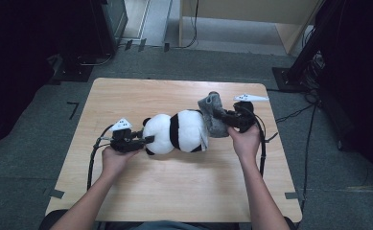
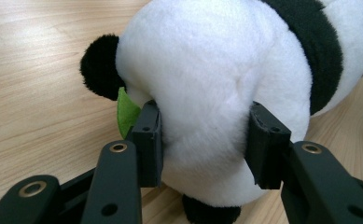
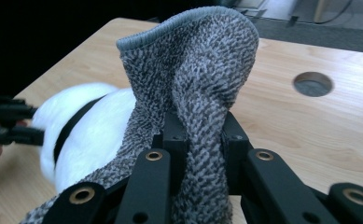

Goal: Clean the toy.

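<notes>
The plump black-and-white plush panda [image 2: 216, 79] is clamped at its white head end between the two black jaws of the left gripper [image 2: 202, 140], whose pads are sunk into the soft pile on either side. Just outside the one jaw a small green tag [image 2: 127, 114] is seen, and beyond it a round black ear. A black band is wrapped around the body farther from the jaws. The grey speckled knitted sock [image 3: 193, 84], with a plain ribbed cuff at its open top, is pinched narrowly between the jaws of the right gripper [image 3: 200, 140]; its lower part is drawn over the panda's far end. Both lie on the light wooden table [image 1: 174, 191].
</notes>
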A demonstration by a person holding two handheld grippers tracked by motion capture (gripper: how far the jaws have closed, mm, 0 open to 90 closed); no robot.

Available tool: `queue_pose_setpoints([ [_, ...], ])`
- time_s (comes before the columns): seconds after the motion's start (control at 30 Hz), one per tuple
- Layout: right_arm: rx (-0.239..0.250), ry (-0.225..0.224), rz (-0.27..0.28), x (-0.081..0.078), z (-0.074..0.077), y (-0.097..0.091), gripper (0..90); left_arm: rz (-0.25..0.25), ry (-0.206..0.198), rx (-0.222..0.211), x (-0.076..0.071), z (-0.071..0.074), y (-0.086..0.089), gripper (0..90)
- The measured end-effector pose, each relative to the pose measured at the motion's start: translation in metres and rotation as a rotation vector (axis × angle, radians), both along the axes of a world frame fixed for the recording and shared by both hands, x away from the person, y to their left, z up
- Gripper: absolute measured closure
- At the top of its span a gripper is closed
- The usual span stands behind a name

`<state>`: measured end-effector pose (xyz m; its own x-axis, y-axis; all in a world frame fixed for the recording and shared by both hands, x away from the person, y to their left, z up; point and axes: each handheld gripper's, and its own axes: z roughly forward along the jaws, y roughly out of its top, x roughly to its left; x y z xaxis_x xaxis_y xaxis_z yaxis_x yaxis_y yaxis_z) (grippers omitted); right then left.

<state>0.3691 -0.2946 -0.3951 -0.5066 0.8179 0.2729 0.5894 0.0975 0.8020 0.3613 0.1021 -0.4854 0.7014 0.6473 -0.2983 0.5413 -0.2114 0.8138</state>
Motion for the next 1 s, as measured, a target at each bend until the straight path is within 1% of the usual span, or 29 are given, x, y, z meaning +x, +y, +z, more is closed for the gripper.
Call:
queue_pose_setpoints([
  [0.07, -0.016, 0.001, 0.024, -0.001, -0.006, 0.010, 77.9, 0.002, 0.002, 0.000, 0.000, 0.000, 0.000, 54.3],
  [0.13, -0.051, 0.002, 0.026, -0.002, -0.011, 0.020, 77.5, 0.003, 0.004, 0.001, 0.000, 0.000, 0.000, 54.3],
  [0.17, -0.057, -0.007, 0.027, -0.003, -0.014, 0.023, 77.4, 0.004, 0.002, 0.004, 0.000, 0.000, 0.000, 54.3],
  [0.2, -0.055, -0.010, 0.029, -0.003, -0.015, 0.025, 77.4, 0.004, 0.001, 0.007, 0.000, 0.000, 0.000, 54.4],
  [0.27, -0.050, 0.005, 0.047, -0.004, -0.019, 0.027, 76.5, 0.006, -0.001, 0.011, 0.000, -0.001, -0.001, 54.4],
  [0.33, -0.020, 0.030, 0.055, -0.003, -0.023, 0.025, 75.4, 0.005, -0.004, 0.013, 0.000, -0.001, -0.001, 54.5],
  [0.4, 0.040, 0.062, 0.054, -0.001, -0.029, 0.019, 74.3, 0.007, -0.009, 0.014, -0.001, -0.001, -0.001, 54.6],
  [0.5, 0.122, 0.081, 0.042, -0.002, -0.038, 0.014, 74.0, 0.006, -0.010, 0.013, -0.001, -0.001, -0.001, 54.7],
  [0.53, 0.133, 0.078, 0.038, -0.003, -0.040, 0.013, 74.3, 0.006, -0.009, 0.013, -0.001, -0.001, -0.001, 54.8],
  [0.57, 0.129, 0.075, 0.033, -0.004, -0.041, 0.013, 74.6, 0.007, -0.011, 0.012, -0.001, -0.002, -0.002, 54.8],
  [0.6, 0.122, 0.061, 0.028, -0.006, -0.042, 0.014, 74.9, 0.008, -0.010, 0.011, -0.002, -0.002, -0.002, 54.8],
  [0.63, 0.104, 0.040, 0.021, -0.008, -0.043, 0.015, 75.3, 0.008, -0.011, 0.010, -0.002, -0.002, -0.002, 54.9],
  [0.7, 0.051, -0.006, 0.015, -0.013, -0.043, 0.019, 76.1, 0.008, -0.014, 0.012, -0.002, -0.002, -0.002, 54.8],
  [0.77, 0.026, -0.030, 0.009, -0.015, -0.043, 0.021, 76.9, 0.007, -0.015, 0.013, -0.002, -0.002, -0.002, 54.8],
  [0.83, 0.038, -0.035, 0.000, -0.017, -0.046, 0.021, 77.2, 0.007, -0.017, 0.014, -0.002, -0.001, -0.002, 54.8],
  [0.93, 0.038, -0.046, -0.020, -0.021, -0.052, 0.020, 77.4, 0.008, -0.016, 0.010, -0.002, -0.002, -0.002, 54.8],
  [0.97, 0.033, -0.049, -0.031, -0.022, -0.055, 0.019, 77.4, 0.009, -0.014, 0.009, -0.002, -0.002, -0.002, 54.8],
  [1.0, 0.020, -0.041, -0.043, -0.024, -0.058, 0.019, 77.6, 0.009, -0.014, 0.010, -0.001, -0.002, -0.002, 54.8],
])
